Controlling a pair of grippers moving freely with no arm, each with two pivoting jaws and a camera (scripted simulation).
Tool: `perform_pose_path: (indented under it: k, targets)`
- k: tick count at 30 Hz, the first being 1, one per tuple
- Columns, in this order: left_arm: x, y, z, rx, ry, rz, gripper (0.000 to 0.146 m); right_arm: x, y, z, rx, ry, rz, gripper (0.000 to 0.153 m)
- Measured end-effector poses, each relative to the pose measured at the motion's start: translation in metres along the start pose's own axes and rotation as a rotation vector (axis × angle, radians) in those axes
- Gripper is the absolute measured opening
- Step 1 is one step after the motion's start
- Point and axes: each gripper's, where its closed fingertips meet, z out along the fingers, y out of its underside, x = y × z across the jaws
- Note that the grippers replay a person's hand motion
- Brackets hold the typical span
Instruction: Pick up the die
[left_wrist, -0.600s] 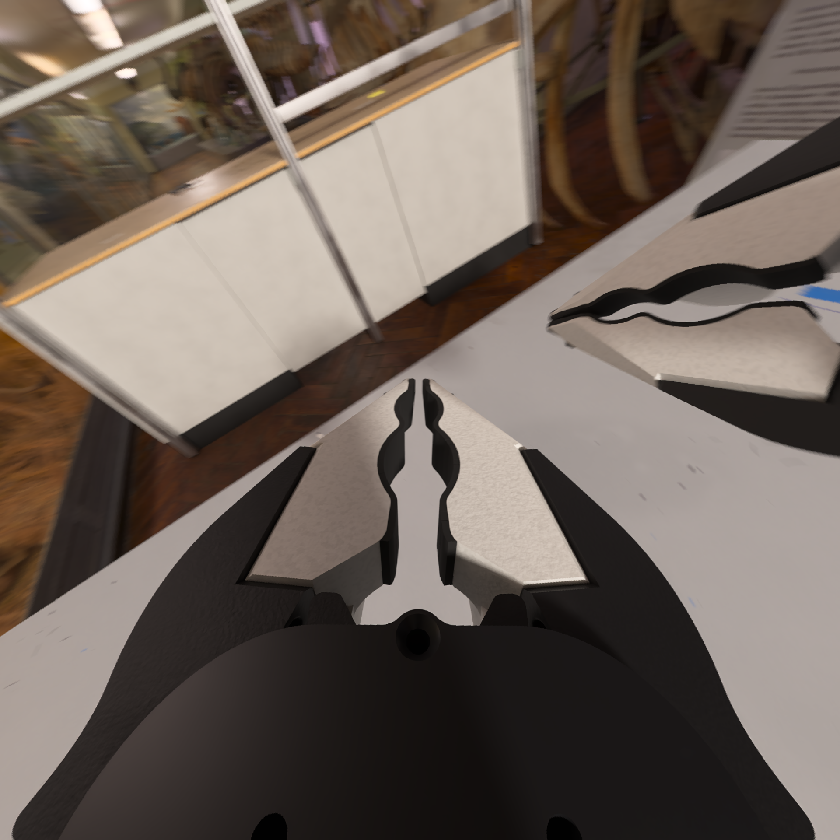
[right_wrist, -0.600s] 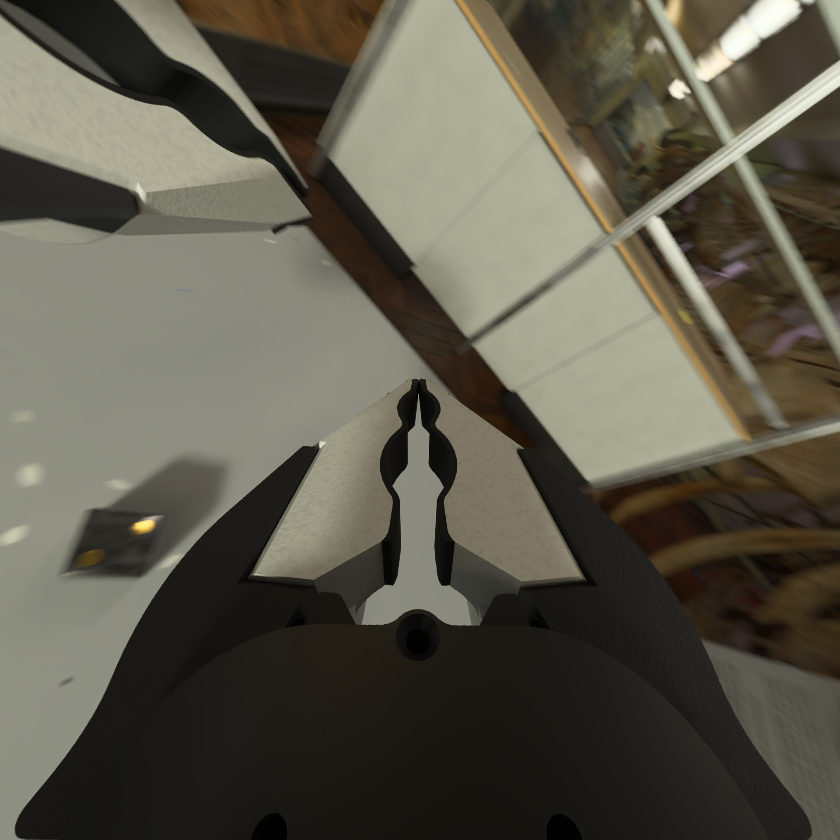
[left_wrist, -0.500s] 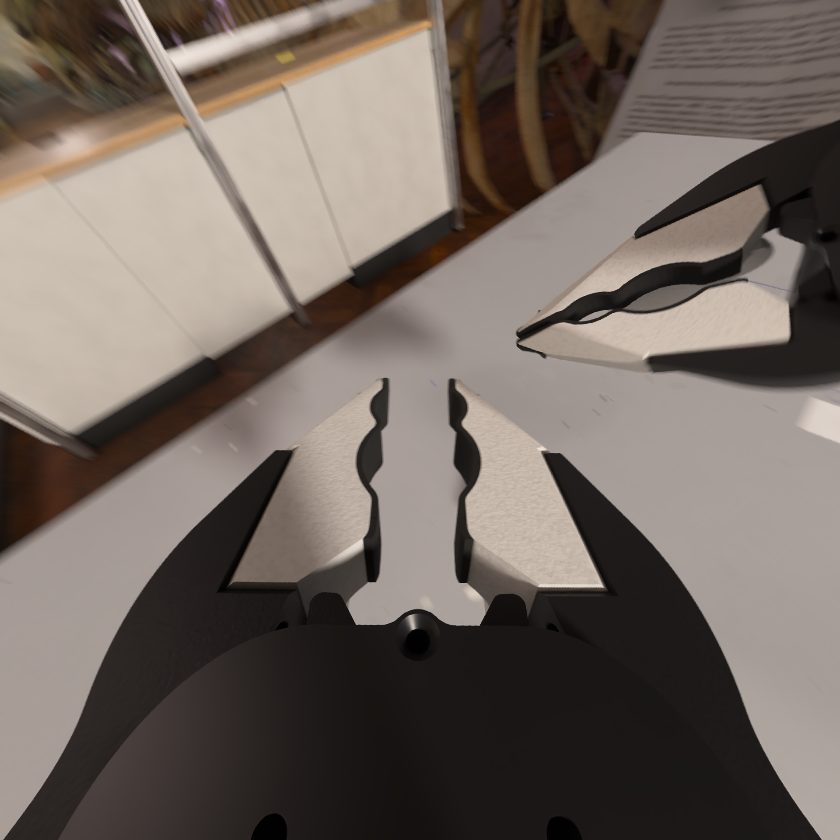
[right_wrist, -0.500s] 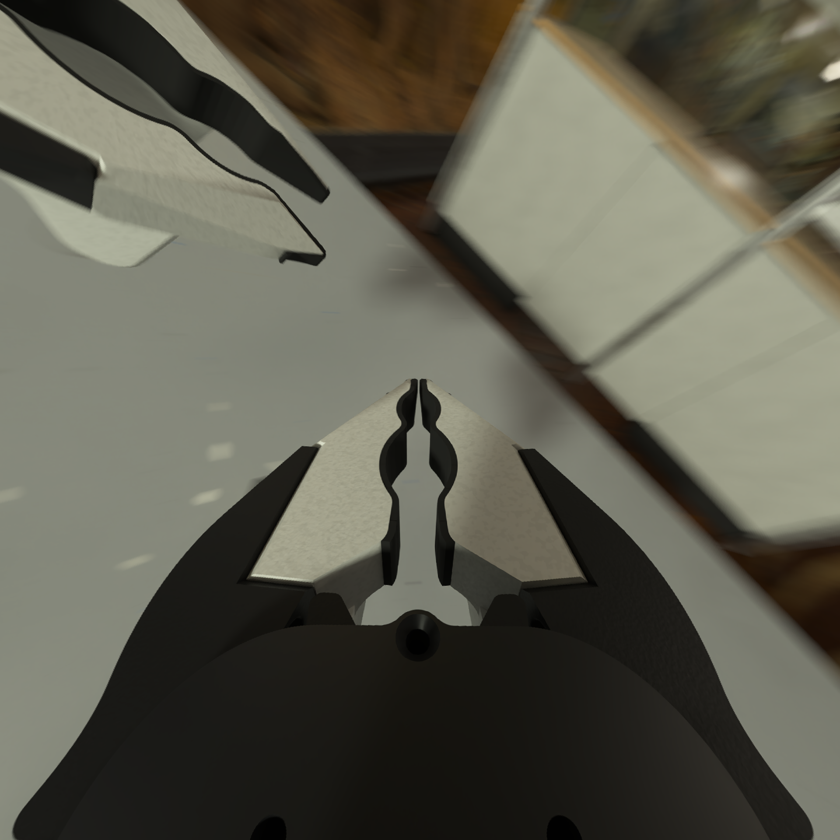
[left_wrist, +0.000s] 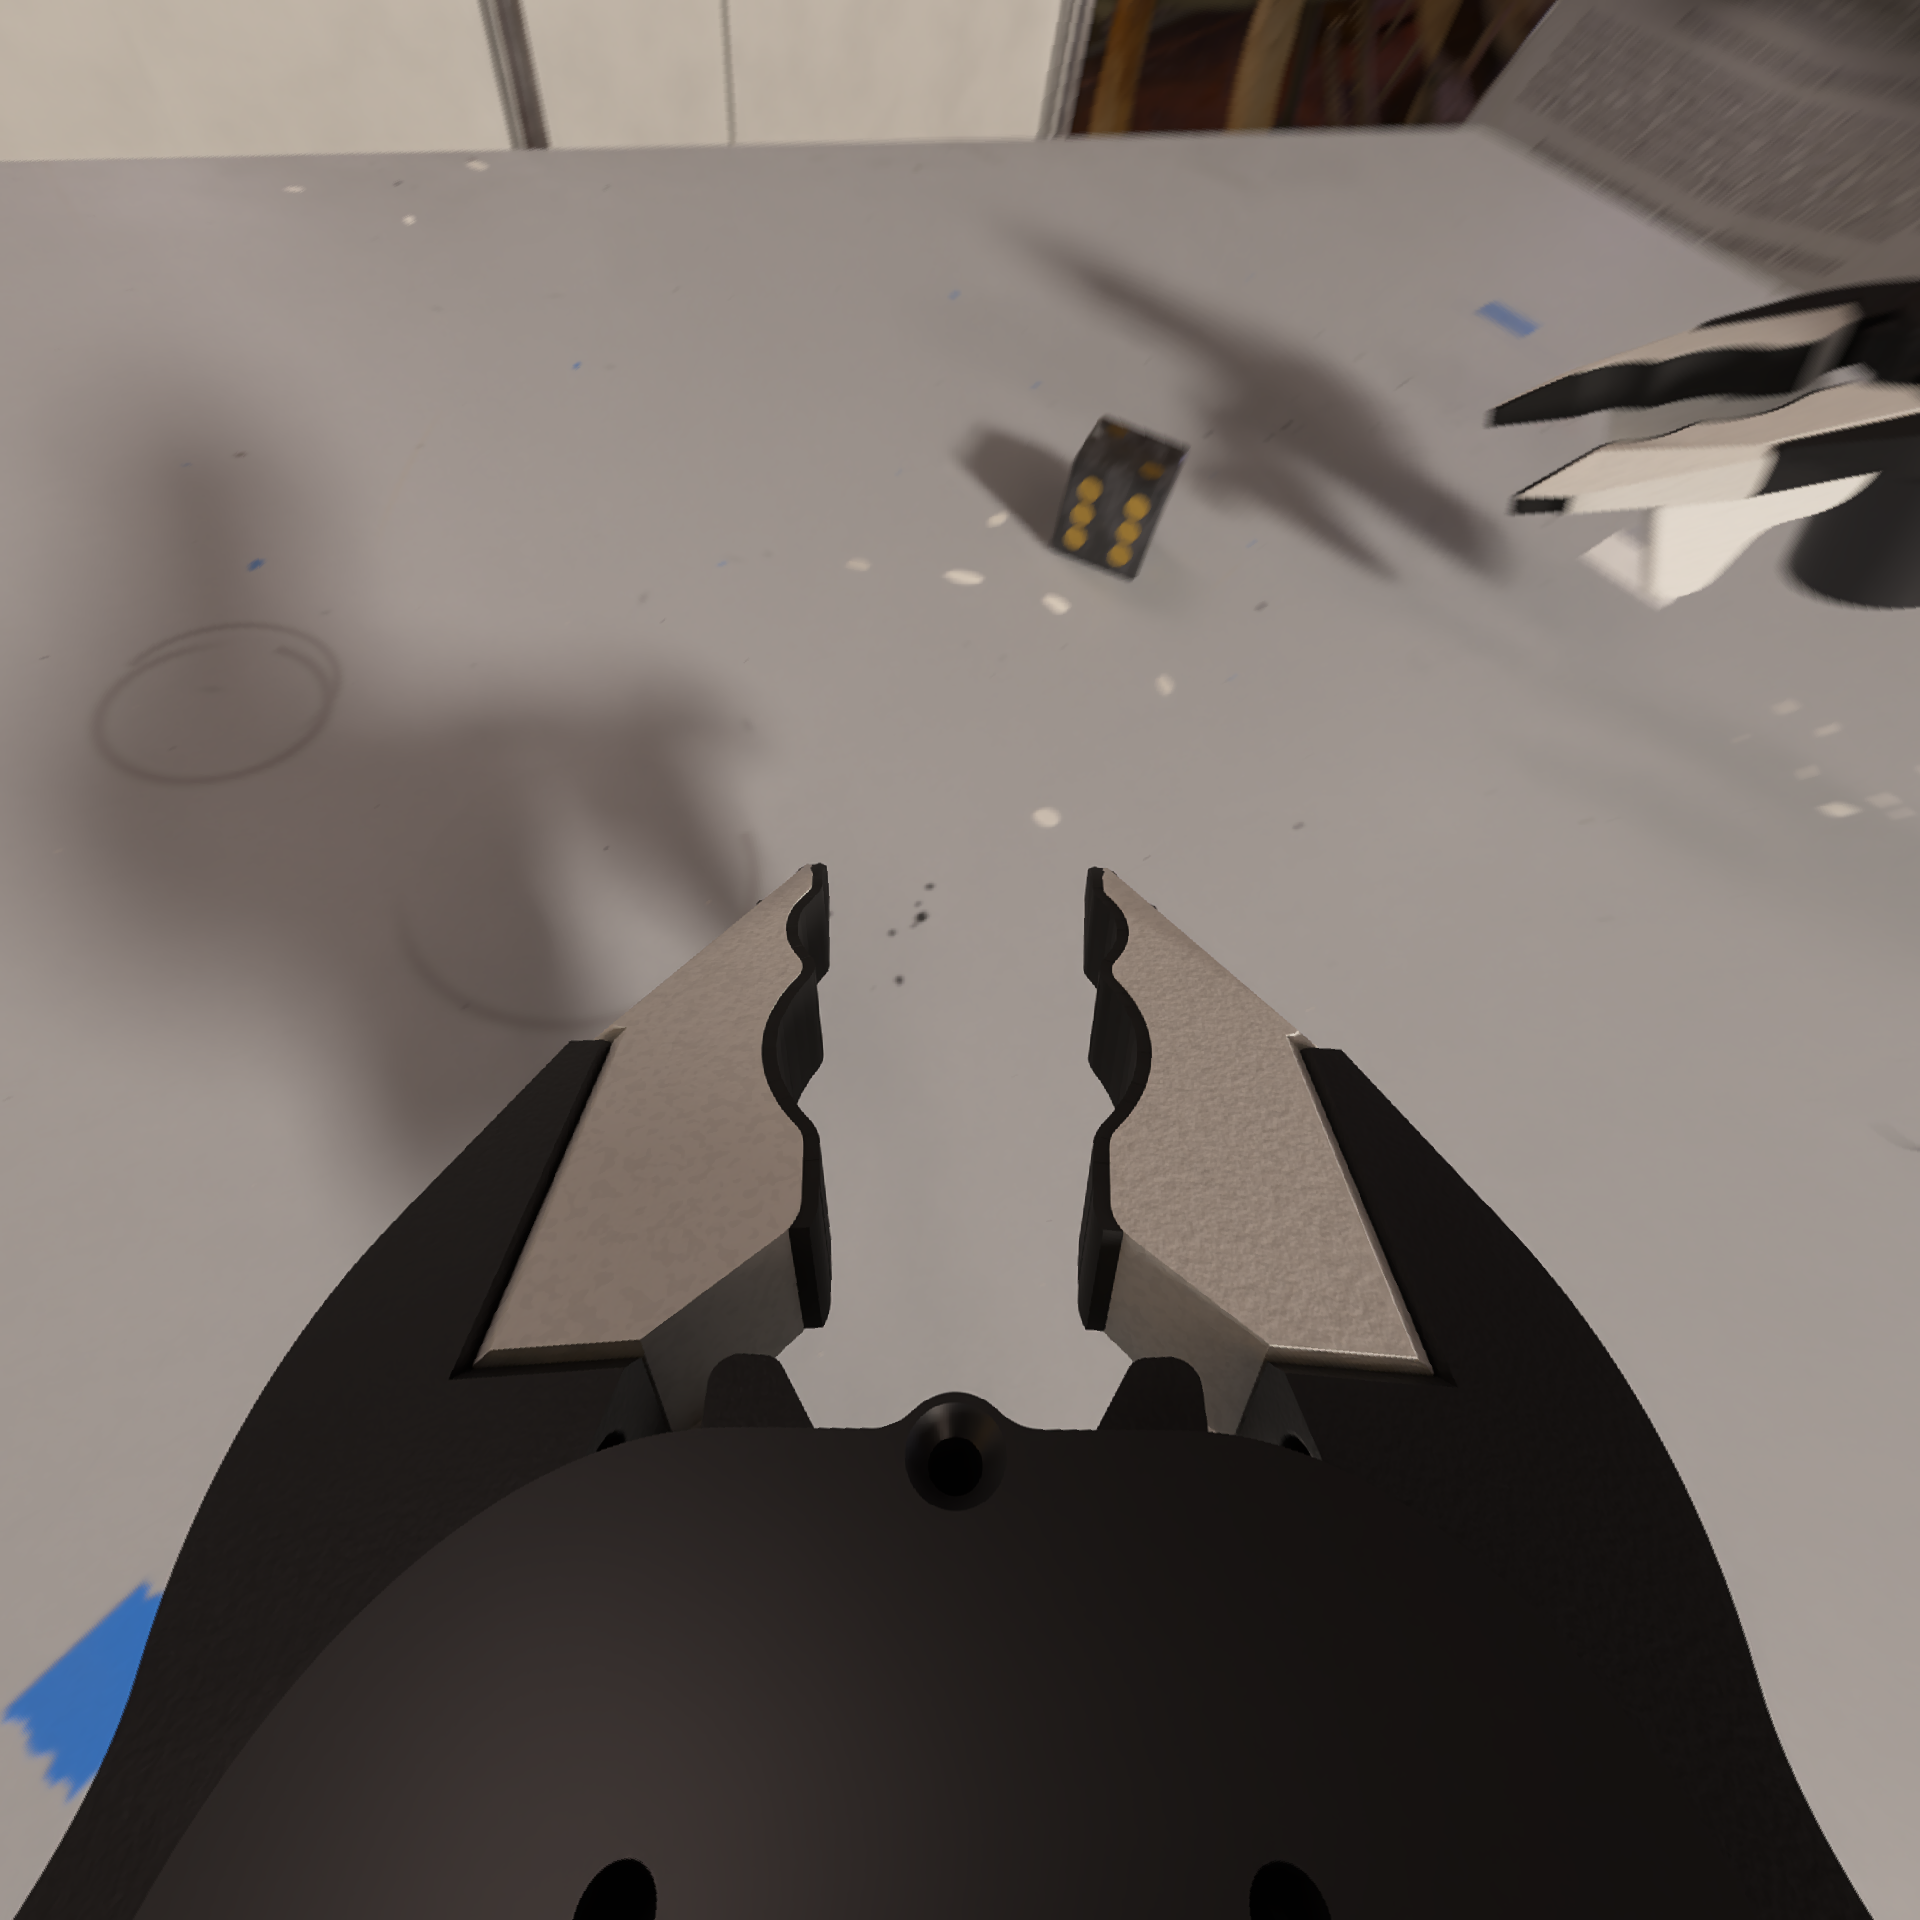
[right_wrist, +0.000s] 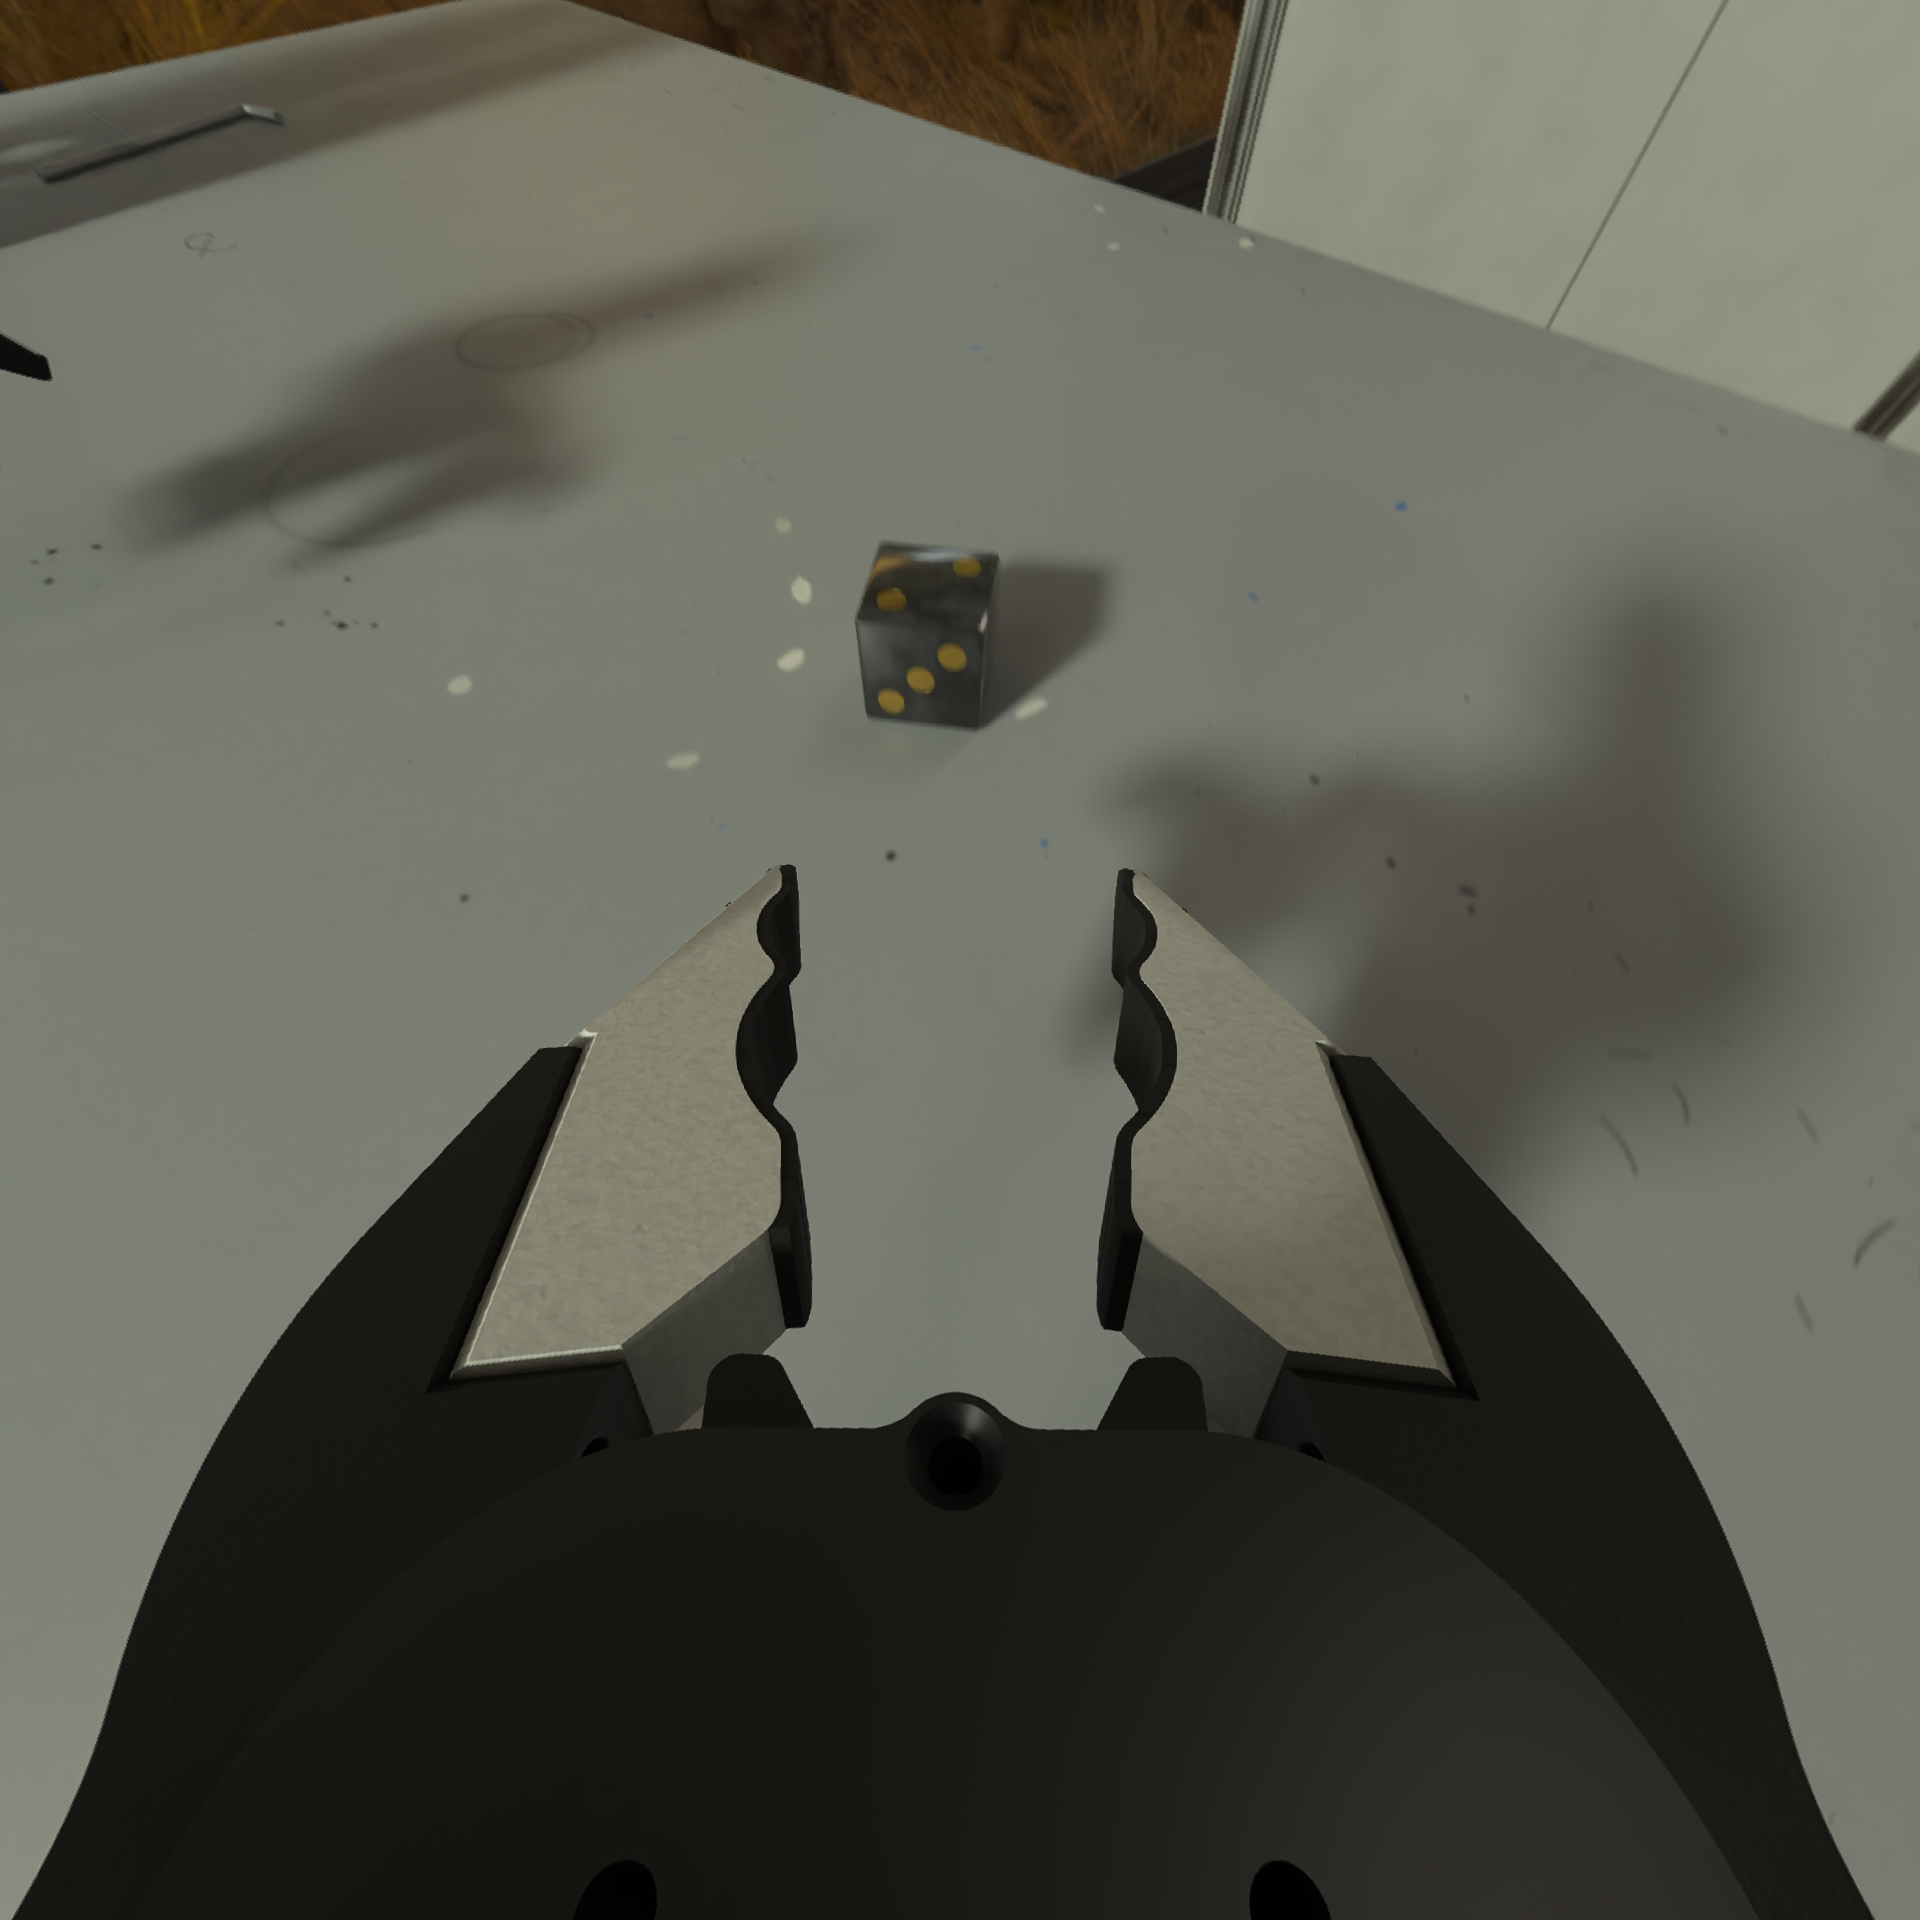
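The die (right_wrist: 928, 636), a dark marbled cube with gold pips, is sitting on the grey surface (right_wrist: 520, 883) at twelve o'clock ahead of the right gripper (right_wrist: 956, 883). Both it and the left gripper (left_wrist: 956, 883) are holding their fingers apart, gripping nothing.

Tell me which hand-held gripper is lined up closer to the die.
The right hand-held gripper: the die sits almost straight ahead of its open fingers. From the left hand-held gripper it lies farther off, to the right.
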Motion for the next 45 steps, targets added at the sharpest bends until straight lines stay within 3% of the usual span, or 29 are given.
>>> perform_pose_path:
  k: [3, 6, 9, 12, 15, 19, 22, 26, 31, 39, 45]
  targets:
    - [0.003, -0.019, 0.003, 0.034, 0.062, -0.021, 0.049, -0.004, -0.015, 0.019, -0.029, -0.048, -0.023, 0.062]
    - [0.001, -0.036, 0.038, 0.013, 0.086, 0.045, 0.049, -0.006, -0.011, 0.064, -0.145, -0.096, -0.085, 0.076]
    - [0.0, -0.046, 0.077, -0.059, 0.116, 0.175, 0.049, -0.008, -0.011, 0.102, -0.191, -0.153, -0.111, 0.08]
    - [-0.013, -0.051, 0.103, -0.124, 0.079, 0.334, 0.05, -0.006, -0.014, 0.119, -0.218, -0.183, -0.125, 0.081]
    - [-0.051, -0.036, 0.106, -0.195, -0.145, 0.312, 0.056, -0.01, -0.012, 0.115, -0.168, -0.217, -0.051, 0.079]
    - [-0.099, -0.008, 0.069, -0.147, -0.522, 0.142, 0.057, -0.019, -0.015, 0.099, -0.099, -0.199, -0.102, 0.073]
    - [-0.117, -0.004, 0.04, -0.09, -0.643, -0.007, 0.057, -0.021, -0.028, 0.095, -0.057, -0.181, -0.124, 0.072]
    - [-0.128, 0.002, 0.03, -0.081, -0.537, -0.201, 0.057, -0.025, -0.03, 0.099, -0.066, -0.205, -0.09, 0.07]
    - [-0.145, 0.0, 0.035, -0.05, -0.508, -0.179, 0.057, -0.017, -0.02, 0.107, -0.097, -0.128, -0.133, 0.073]
    - [-0.184, -0.016, 0.039, 0.021, -0.52, -0.175, 0.057, -0.001, -0.012, 0.109, -0.143, -0.123, -0.049, 0.074]
    - [-0.18, -0.025, 0.053, 0.019, -0.404, -0.256, 0.057, 0.003, -0.006, 0.111, -0.159, -0.116, -0.073, 0.073]
